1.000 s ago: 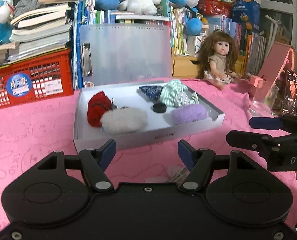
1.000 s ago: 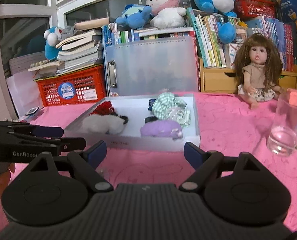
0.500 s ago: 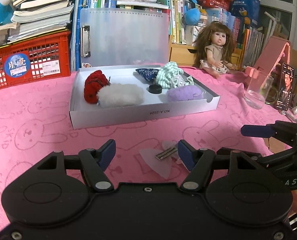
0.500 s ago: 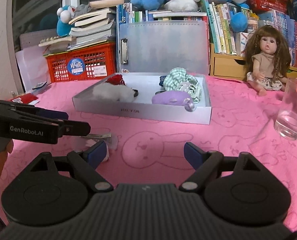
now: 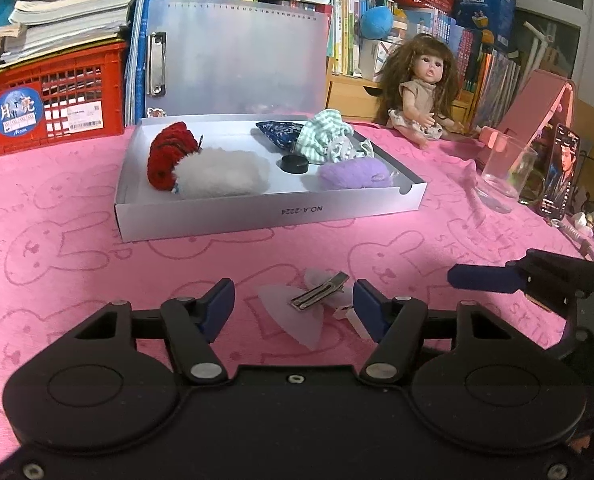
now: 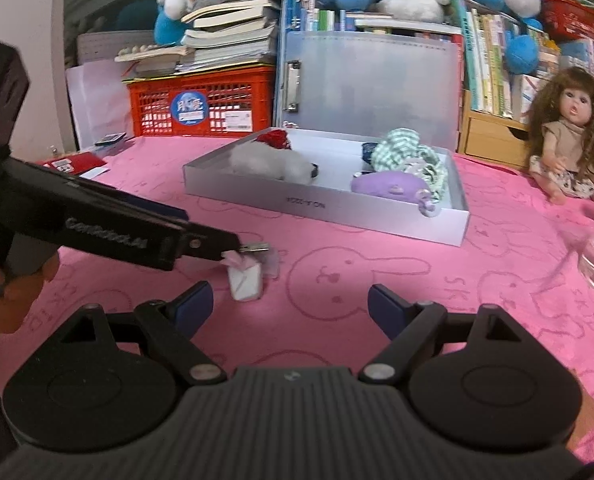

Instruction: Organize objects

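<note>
- Closing on the hair clip (image 5: 319, 295) cleanly called for the left gripper (image 5: 293, 306) to drop low and square up, so both fingers could meet the metal bar rather than the thin translucent petals around it.
- Its jaws stood at a middling gap and were closing, with the clip between them on the pink table (image 5: 77, 216) and no pad yet pressing on it.
- In the left wrist view, the clip sat closer to the finger at 3 o'clock, its metal bar slanting up toward 2 o'clock; a small shift to that side looked wise before the squeeze.
- A petal looked likely to slip or fold if only the flimsy edge were caught.
- The right gripper (image 6: 291, 304) hovered with its fingers spread wide and nothing between them; the clip (image 6: 249, 270) lay at about 11 o'clock from its gap, just beyond the left-side fingertip.
- The white tray (image 5: 273, 216), already holding fluffy hair ties and scrunchies, waited at 12 o'clock, well apart from the clip, and seemed the likely destination.
</note>
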### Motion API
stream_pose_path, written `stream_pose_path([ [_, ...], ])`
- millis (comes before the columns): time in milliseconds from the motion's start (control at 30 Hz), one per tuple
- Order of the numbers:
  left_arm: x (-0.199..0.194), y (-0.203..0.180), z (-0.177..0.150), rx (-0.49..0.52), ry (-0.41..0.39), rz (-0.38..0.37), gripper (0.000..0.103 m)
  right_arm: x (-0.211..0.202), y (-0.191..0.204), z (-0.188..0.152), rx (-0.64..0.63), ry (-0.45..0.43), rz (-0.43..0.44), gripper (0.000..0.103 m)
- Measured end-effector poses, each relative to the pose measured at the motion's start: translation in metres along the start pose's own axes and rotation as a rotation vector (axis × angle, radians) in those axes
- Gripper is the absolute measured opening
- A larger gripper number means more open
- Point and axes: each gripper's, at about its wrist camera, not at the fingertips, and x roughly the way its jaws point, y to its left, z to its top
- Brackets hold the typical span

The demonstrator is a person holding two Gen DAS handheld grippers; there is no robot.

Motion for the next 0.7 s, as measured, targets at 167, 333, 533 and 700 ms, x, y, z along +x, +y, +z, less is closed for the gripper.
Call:
stream_pose_path([
  [167, 0.005, 0.0, 0.001, -0.018, 0.009, -0.014, 0.06, 0.004, 0.006, 0.001, -0.023, 0.006, 0.019, 0.091],
  [333, 0.008, 0.001, 0.002, -0.035, 0.015, -0.032, 0.05, 0.007, 0.011, 0.003, -0.034, 0.005, 0.033, 0.091],
  [533, 0.011, 0.001, 0.002, -0.04, 0.024, -0.041, 0.032, 0.009, 0.013, 0.004, -0.035, 0.012, 0.054, 0.09],
  [700, 0.007, 0.001, 0.002, -0.047, 0.009, -0.049, 0.02, 0.011, 0.017, 0.005, -0.04, 0.016, 0.058, 0.082],
])
